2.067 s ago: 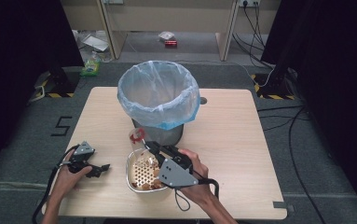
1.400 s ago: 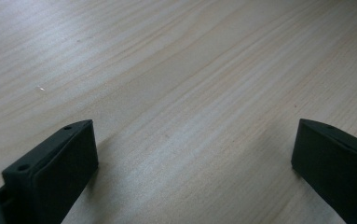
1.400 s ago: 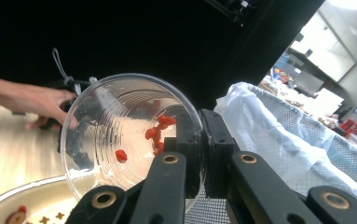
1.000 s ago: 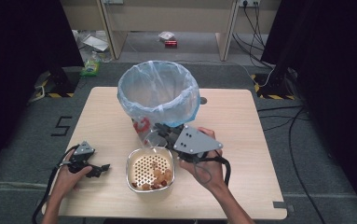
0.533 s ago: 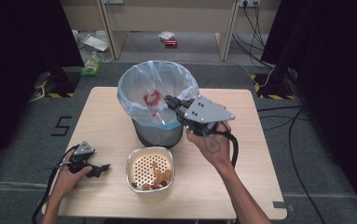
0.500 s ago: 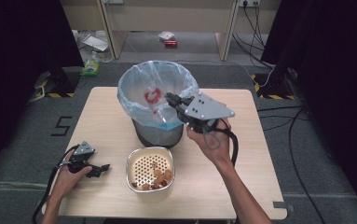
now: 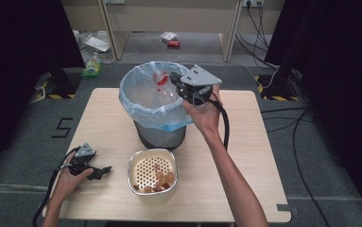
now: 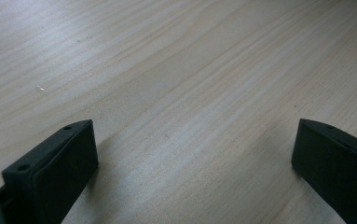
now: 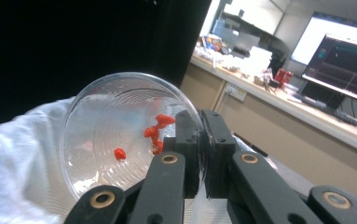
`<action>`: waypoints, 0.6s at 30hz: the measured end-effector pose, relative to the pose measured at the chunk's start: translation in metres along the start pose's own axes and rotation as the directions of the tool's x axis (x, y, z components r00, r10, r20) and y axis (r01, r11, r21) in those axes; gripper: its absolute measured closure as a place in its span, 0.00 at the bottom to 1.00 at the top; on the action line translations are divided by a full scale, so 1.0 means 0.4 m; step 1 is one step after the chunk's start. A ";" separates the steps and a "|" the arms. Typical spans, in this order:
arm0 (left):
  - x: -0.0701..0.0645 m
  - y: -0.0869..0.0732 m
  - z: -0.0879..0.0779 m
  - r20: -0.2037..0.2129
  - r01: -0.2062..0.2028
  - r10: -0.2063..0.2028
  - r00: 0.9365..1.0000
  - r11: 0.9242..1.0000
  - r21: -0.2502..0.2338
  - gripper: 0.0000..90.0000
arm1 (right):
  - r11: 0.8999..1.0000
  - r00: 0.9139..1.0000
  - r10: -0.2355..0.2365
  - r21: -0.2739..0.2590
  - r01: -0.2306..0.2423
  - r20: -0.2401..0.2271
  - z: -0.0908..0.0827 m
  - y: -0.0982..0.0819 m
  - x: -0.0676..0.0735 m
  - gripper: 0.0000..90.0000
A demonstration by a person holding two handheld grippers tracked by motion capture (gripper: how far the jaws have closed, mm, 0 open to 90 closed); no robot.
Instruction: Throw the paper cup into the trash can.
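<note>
Right gripper, jaws clamped on the clear plastic cup, had carried it from the tabletop colander to above the lined bin, ready for tipping.

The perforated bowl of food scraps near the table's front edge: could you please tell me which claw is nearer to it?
Left. The left claw rests on the table just beside the perforated bowl; the right claw is up over the lined bin, pinching a clear cup.
</note>
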State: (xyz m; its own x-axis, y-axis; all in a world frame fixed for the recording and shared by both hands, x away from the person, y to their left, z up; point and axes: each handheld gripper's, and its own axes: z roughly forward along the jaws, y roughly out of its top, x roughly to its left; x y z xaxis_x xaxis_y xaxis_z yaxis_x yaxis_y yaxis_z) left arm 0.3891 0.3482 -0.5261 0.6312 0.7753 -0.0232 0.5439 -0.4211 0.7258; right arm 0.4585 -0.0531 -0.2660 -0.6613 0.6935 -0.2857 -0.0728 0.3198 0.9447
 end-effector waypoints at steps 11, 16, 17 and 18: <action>0.000 0.000 0.000 -0.001 0.000 0.000 1.000 1.000 -0.002 0.00 | 0.992 0.991 0.122 0.009 -0.122 0.048 0.017 -0.013 -0.038 0.65; 0.000 0.000 0.000 -0.001 0.000 0.000 1.000 1.000 -0.002 0.00 | 0.993 0.991 0.115 0.026 -0.116 0.065 -0.018 -0.023 -0.053 0.61; 0.000 0.000 0.000 -0.001 0.000 0.000 1.000 1.000 -0.002 0.00 | 0.993 0.992 0.107 0.033 -0.110 0.072 -0.026 -0.024 -0.057 0.61; 0.000 0.000 0.000 -0.001 0.000 0.000 1.000 1.000 -0.002 0.00 | 0.994 0.992 0.099 0.035 -0.102 0.081 -0.034 -0.025 -0.062 0.59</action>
State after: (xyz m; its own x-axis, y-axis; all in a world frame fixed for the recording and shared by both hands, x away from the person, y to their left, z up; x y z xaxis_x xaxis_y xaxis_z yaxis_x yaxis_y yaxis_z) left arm 0.3891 0.3481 -0.5262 0.6307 0.7757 -0.0228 0.5428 -0.4200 0.7273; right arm 0.4654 -0.0822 -0.2663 -0.6025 0.7718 -0.2033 0.0213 0.2701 0.9626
